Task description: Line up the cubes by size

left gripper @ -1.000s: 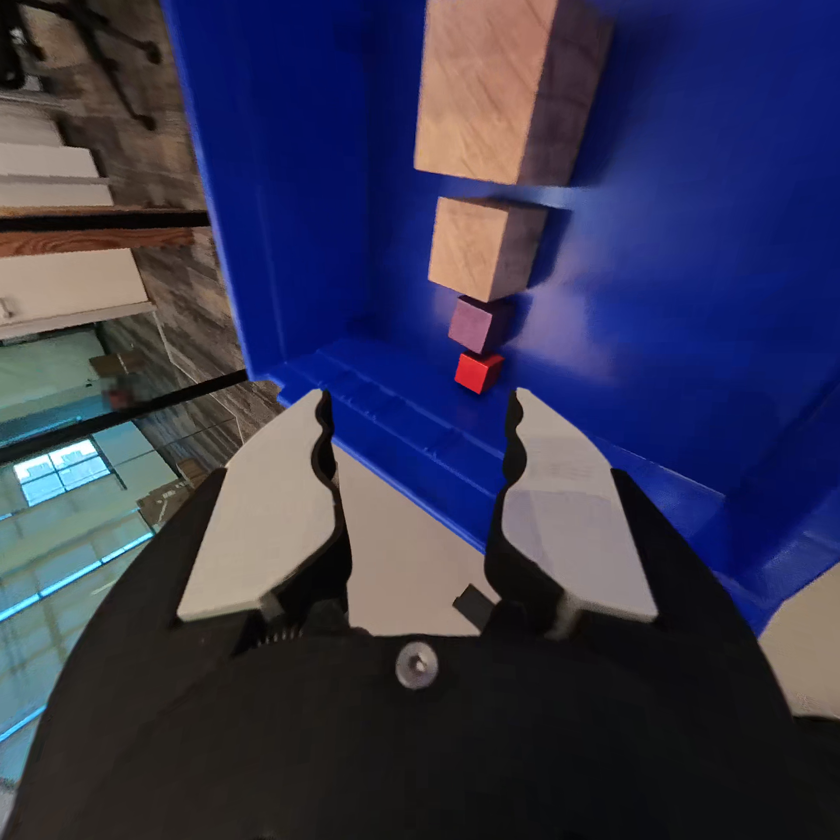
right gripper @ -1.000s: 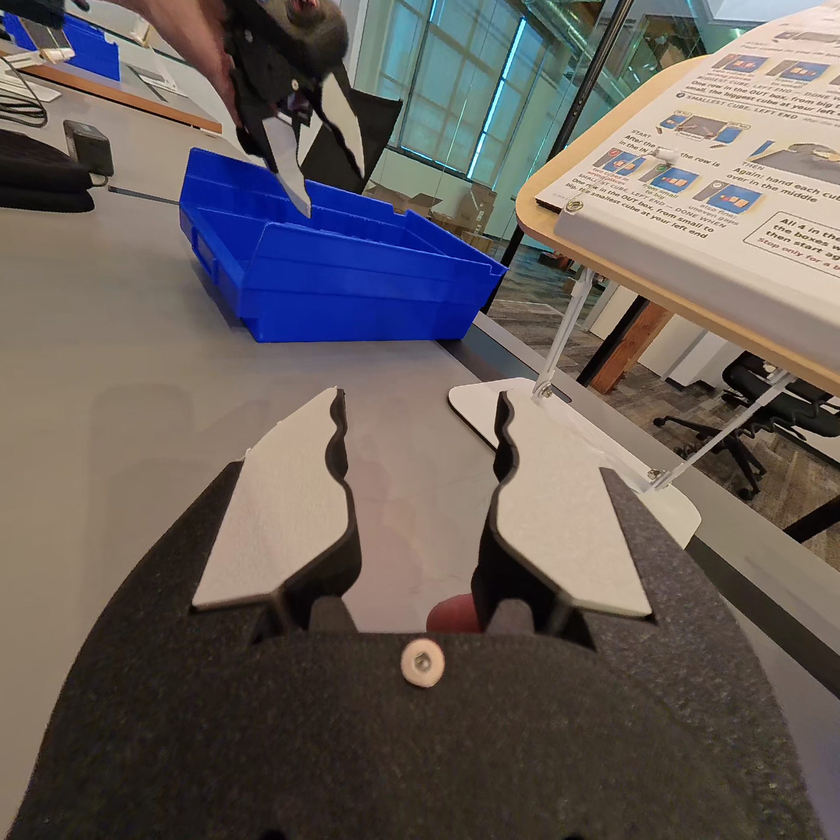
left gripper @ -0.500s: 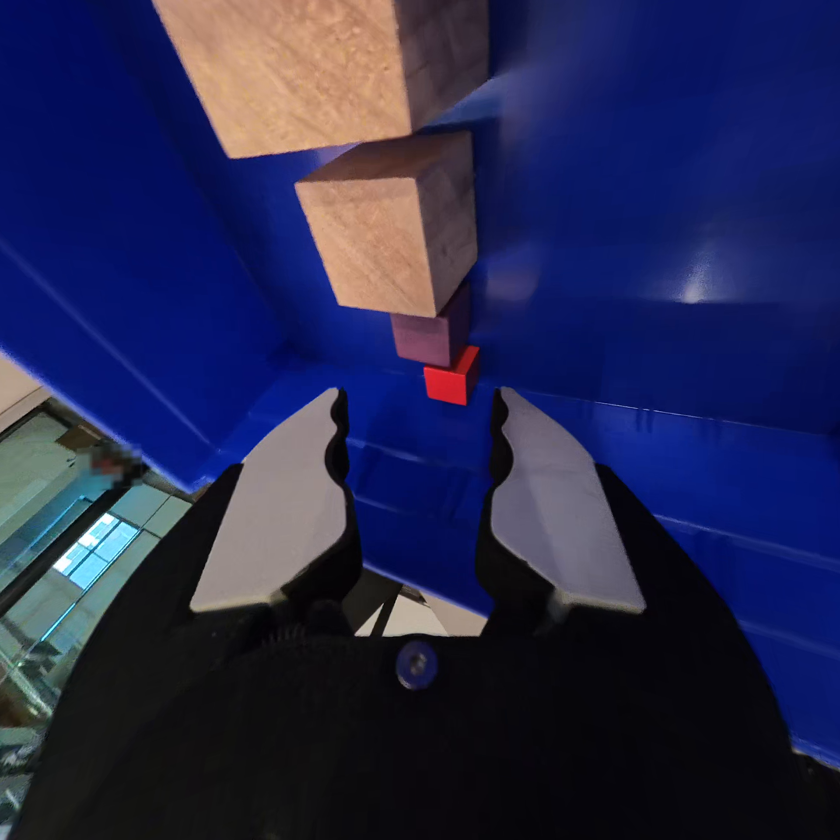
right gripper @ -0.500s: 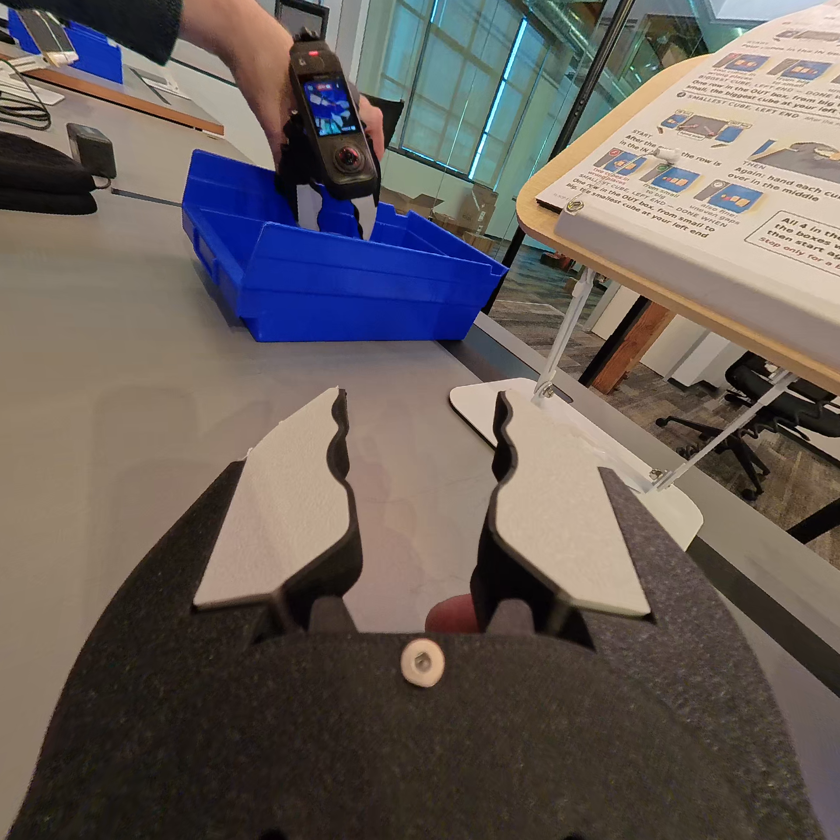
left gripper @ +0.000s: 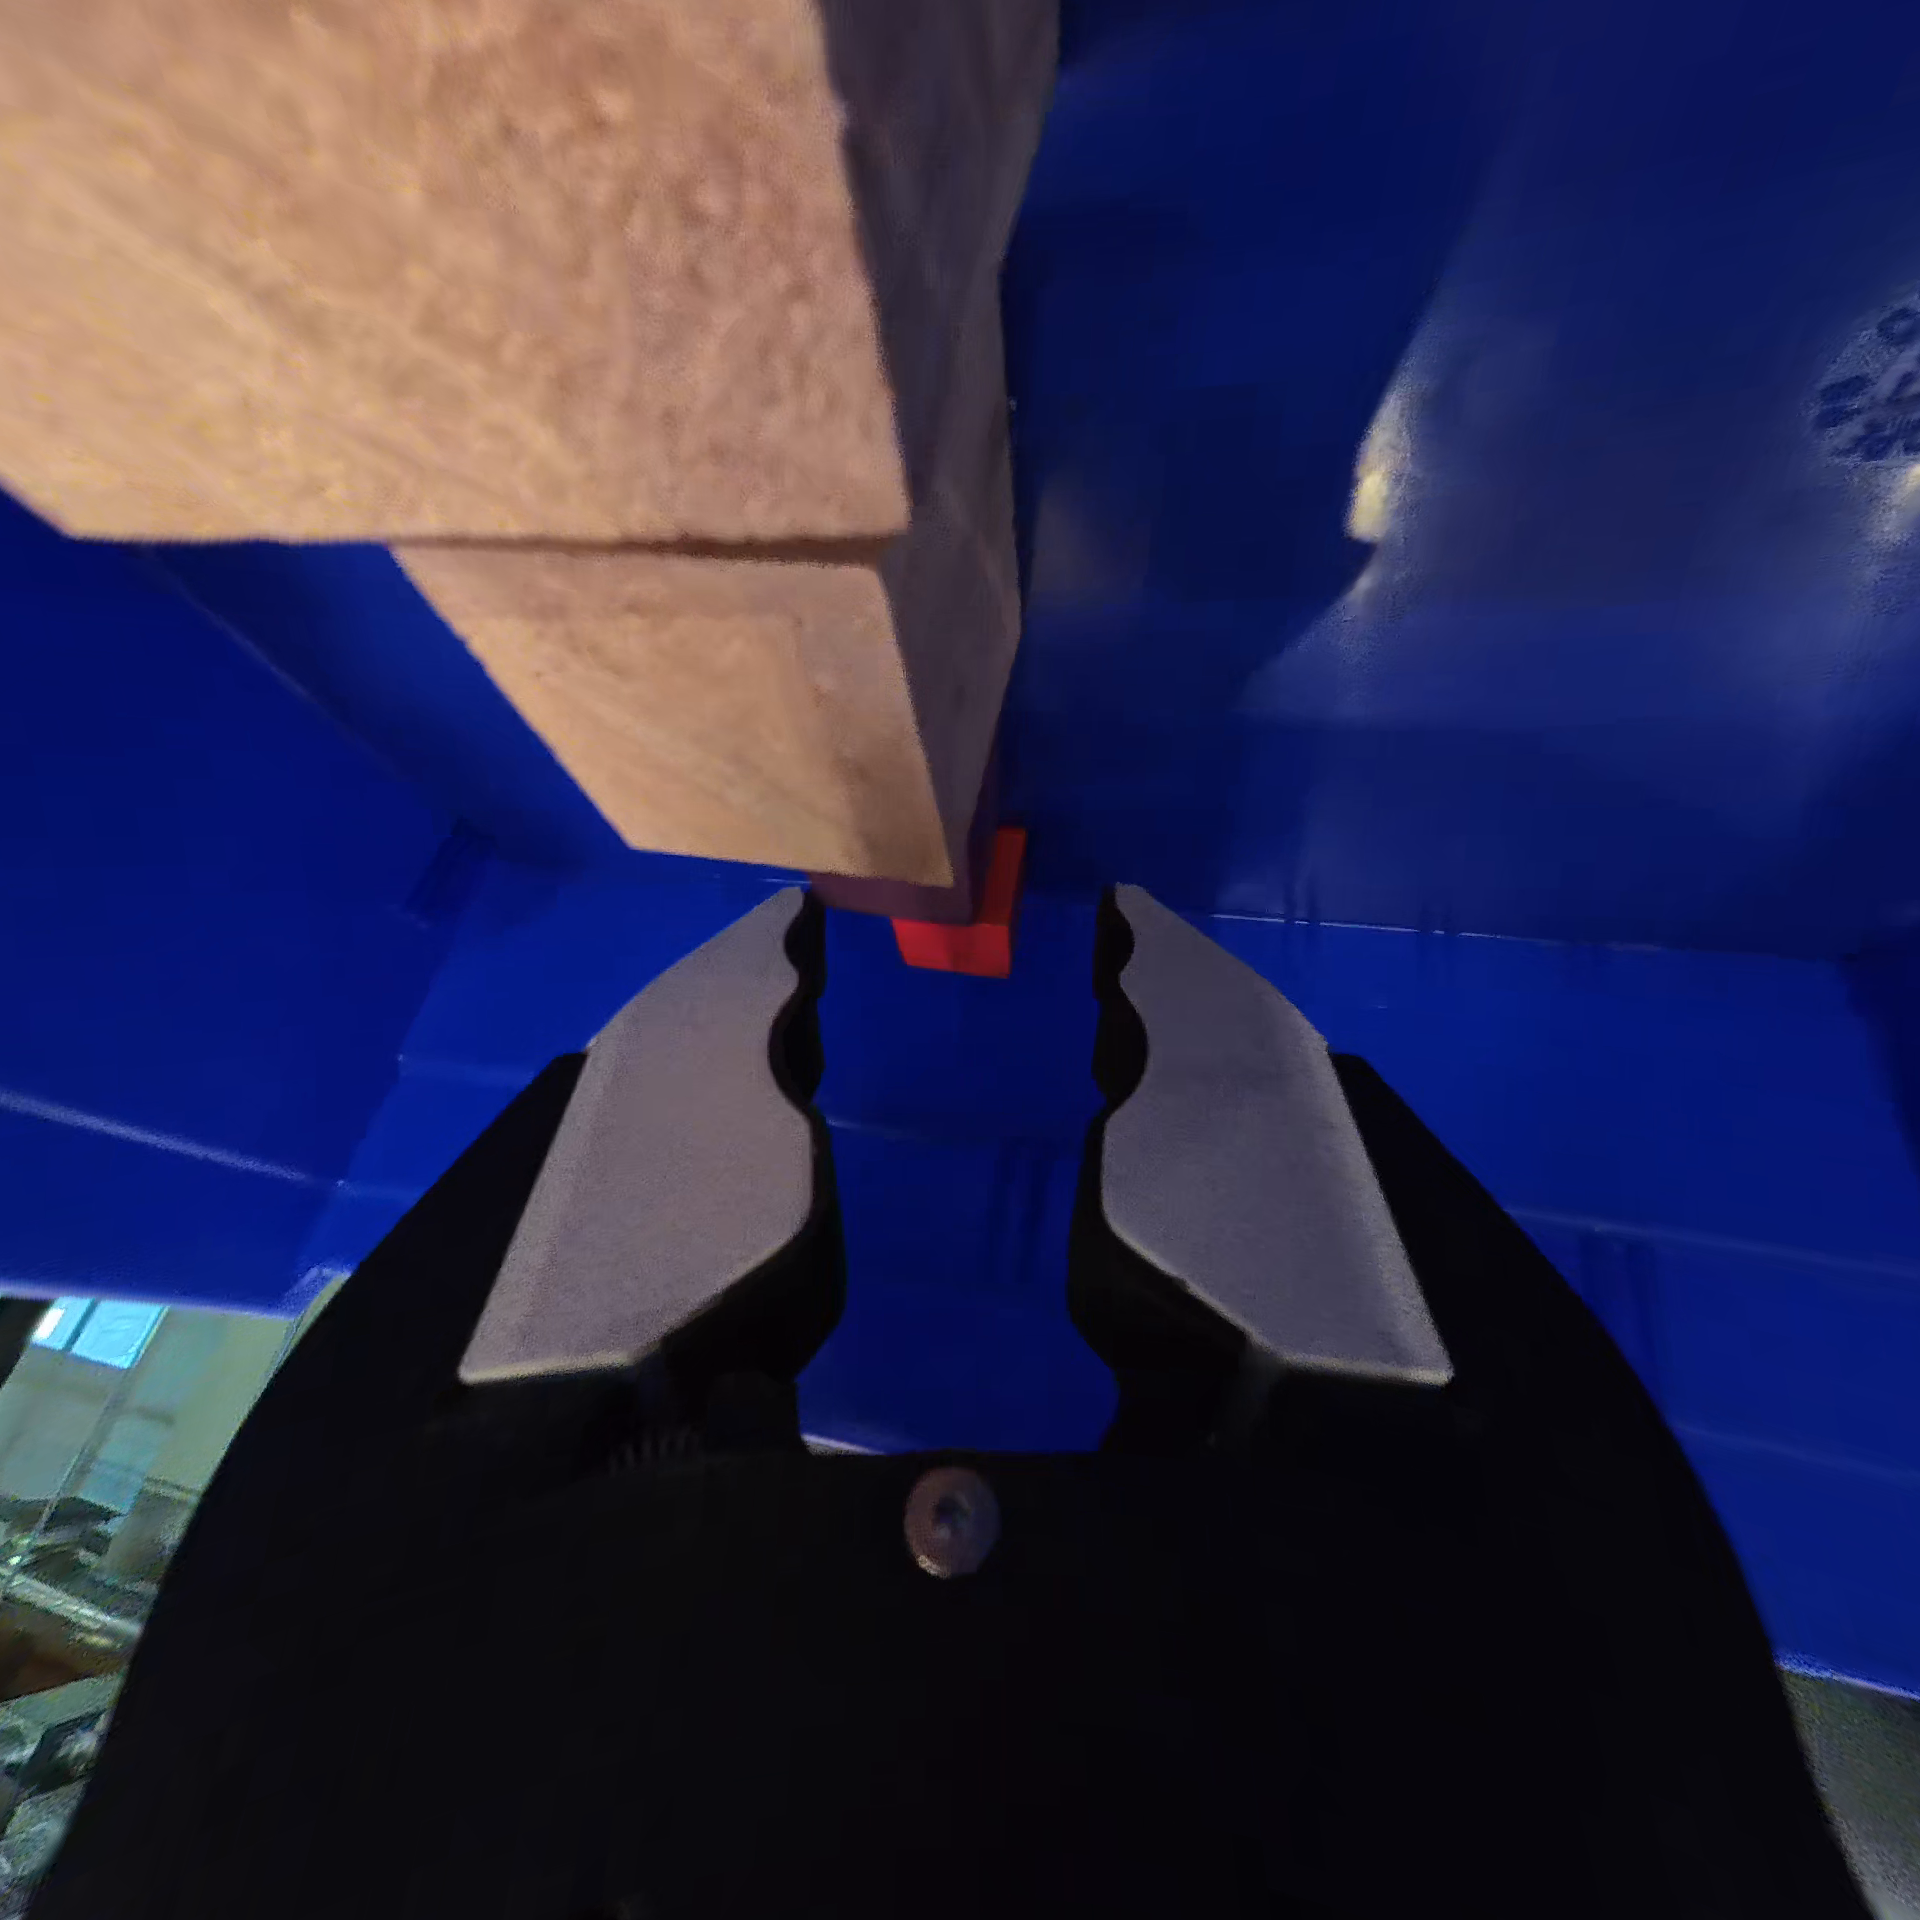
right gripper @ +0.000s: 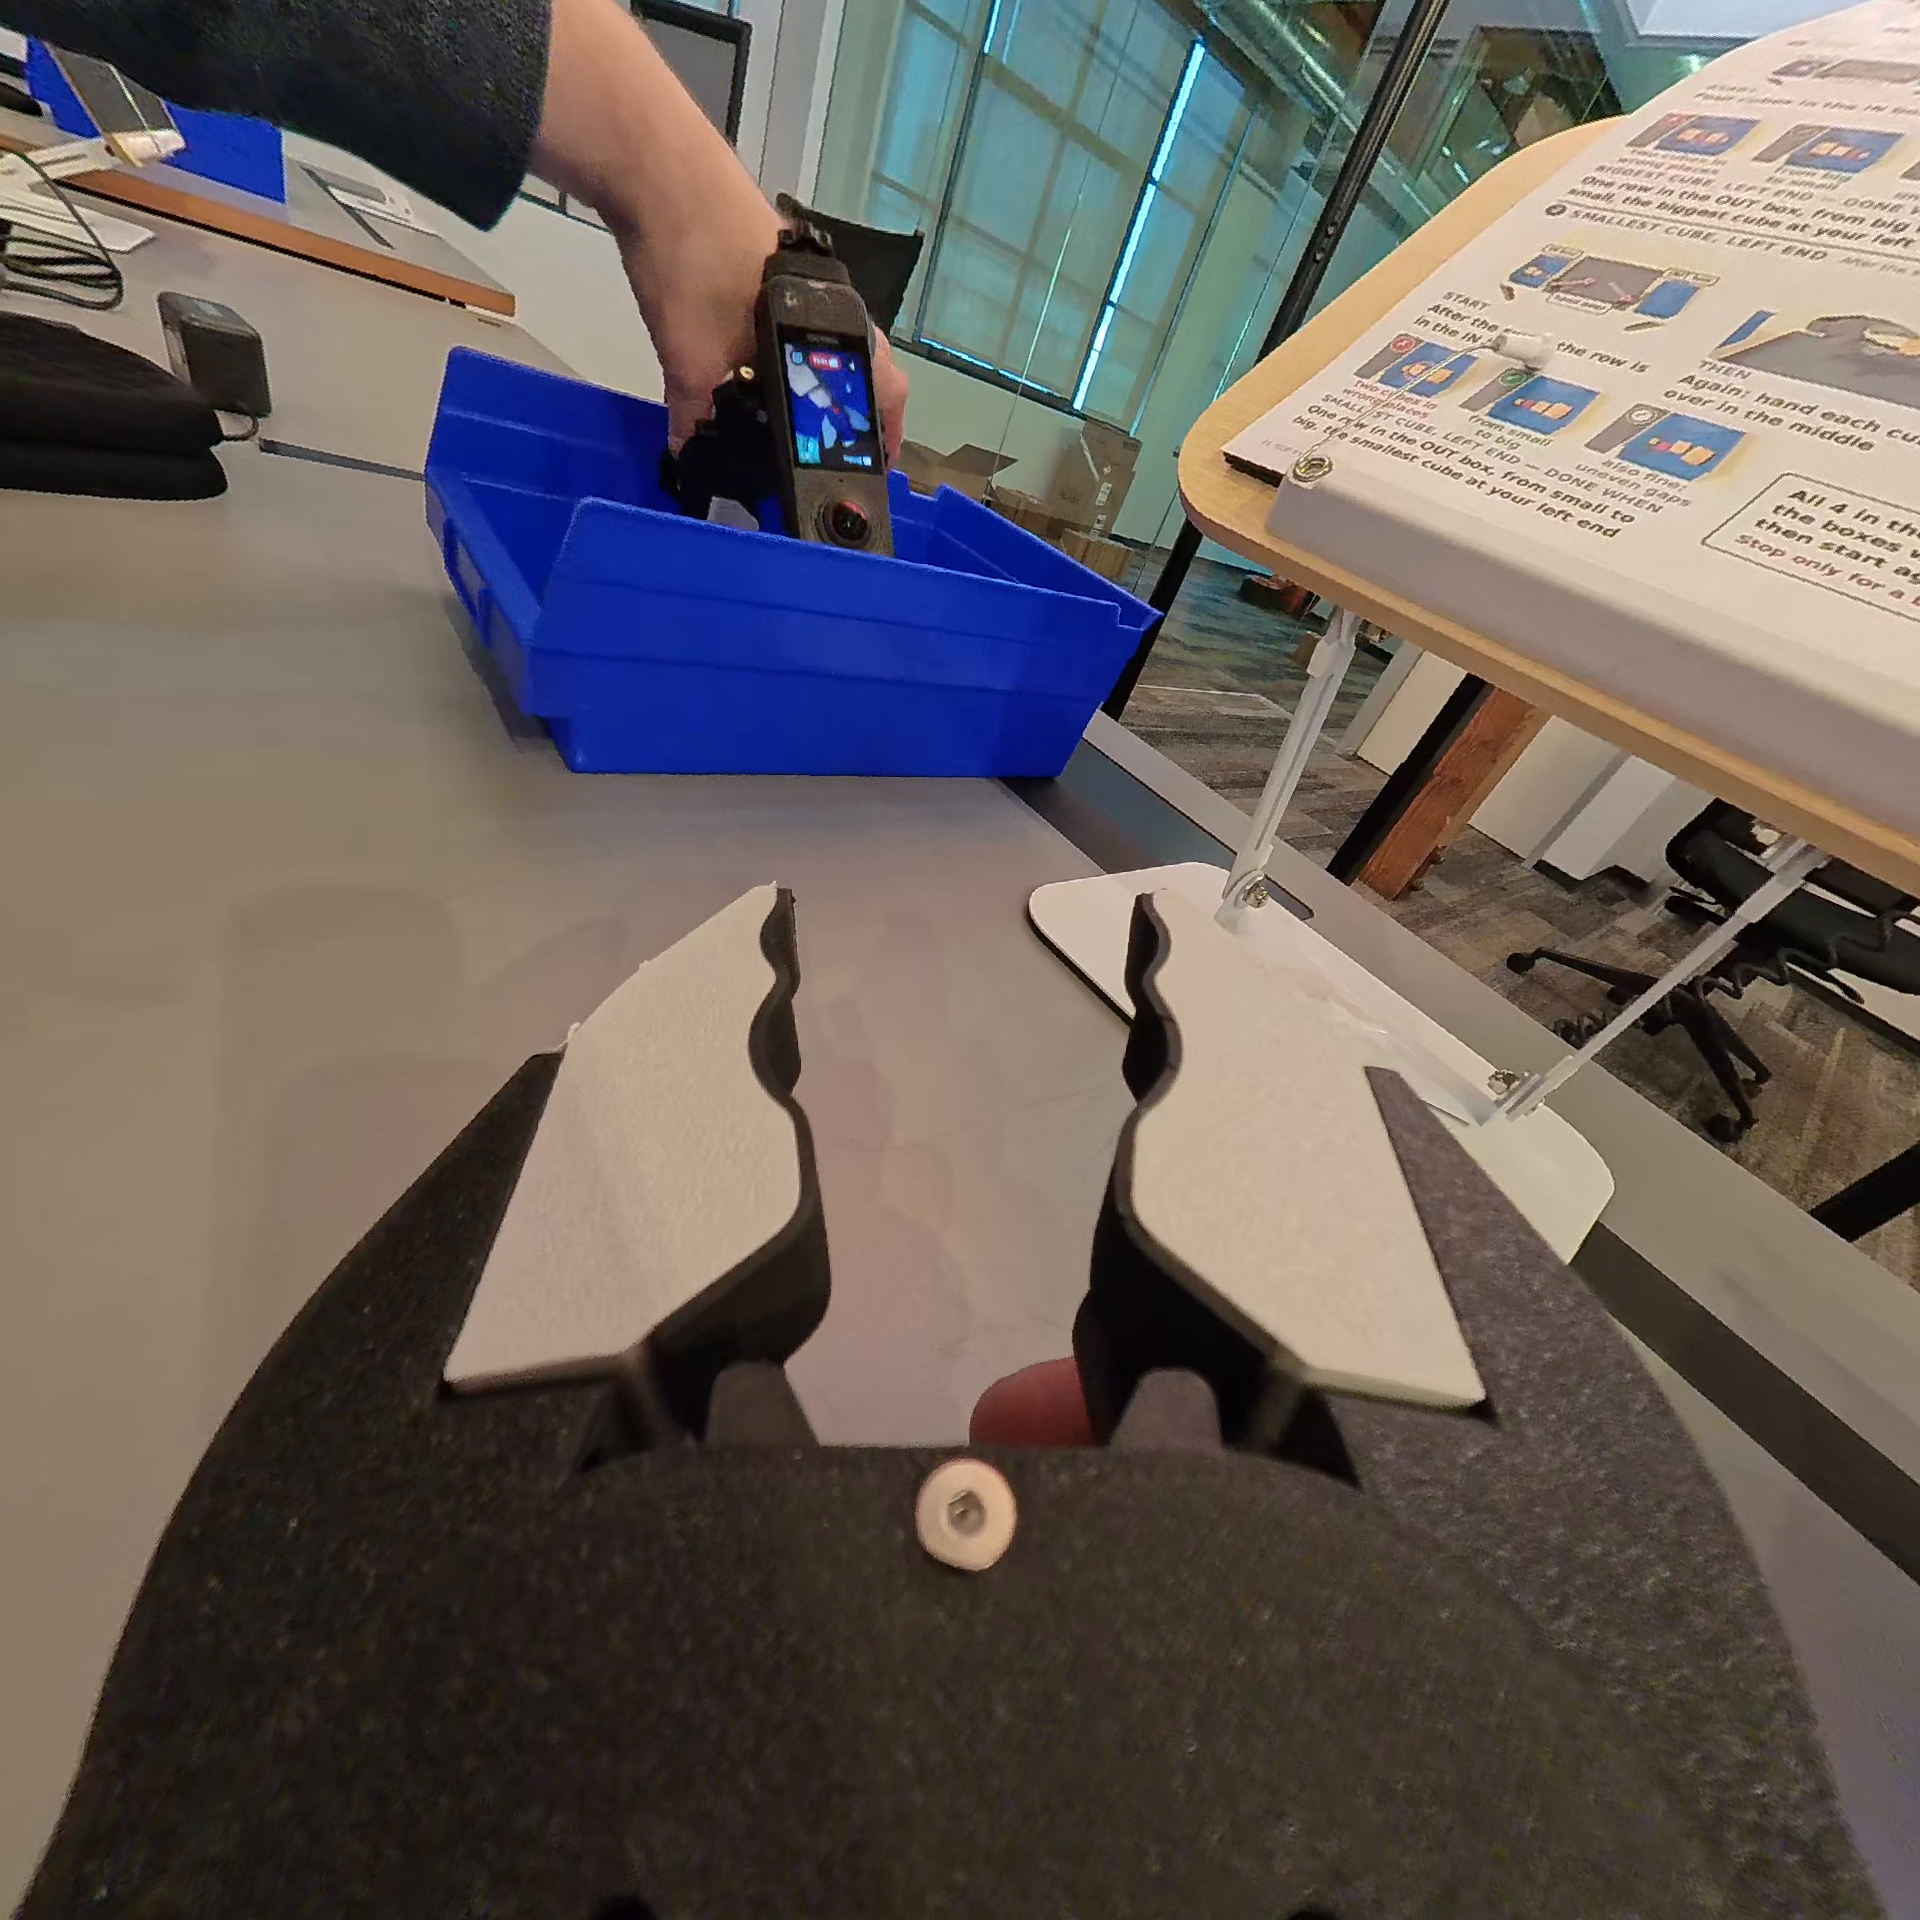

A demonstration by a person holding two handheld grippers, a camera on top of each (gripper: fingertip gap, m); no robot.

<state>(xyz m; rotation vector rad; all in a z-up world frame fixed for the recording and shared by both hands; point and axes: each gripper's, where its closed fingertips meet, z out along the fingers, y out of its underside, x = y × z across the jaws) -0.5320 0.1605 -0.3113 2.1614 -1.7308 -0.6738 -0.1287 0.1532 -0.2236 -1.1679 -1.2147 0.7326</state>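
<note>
Cubes: my released left tongs [left gripper: 961,920] should straddle the red cube [left gripper: 954,940] squarely; right tongs [right gripper: 961,925] idle, released.

Glossy plastic bin [left gripper: 1558,727]; rough-grained wooden cube [left gripper: 416,260]; matt grey tabletop [right gripper: 312,779].

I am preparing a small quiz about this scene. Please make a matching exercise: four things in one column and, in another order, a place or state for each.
Things
1. red cube
2. left gripper
3. right gripper
4. white stand base

Places or states
A. over bare grey table, open
B. inside blue bin, open
C. smallest cube, just beyond open fingertips
D. on the table's right edge

Pairs: 1-C, 2-B, 3-A, 4-D
</note>
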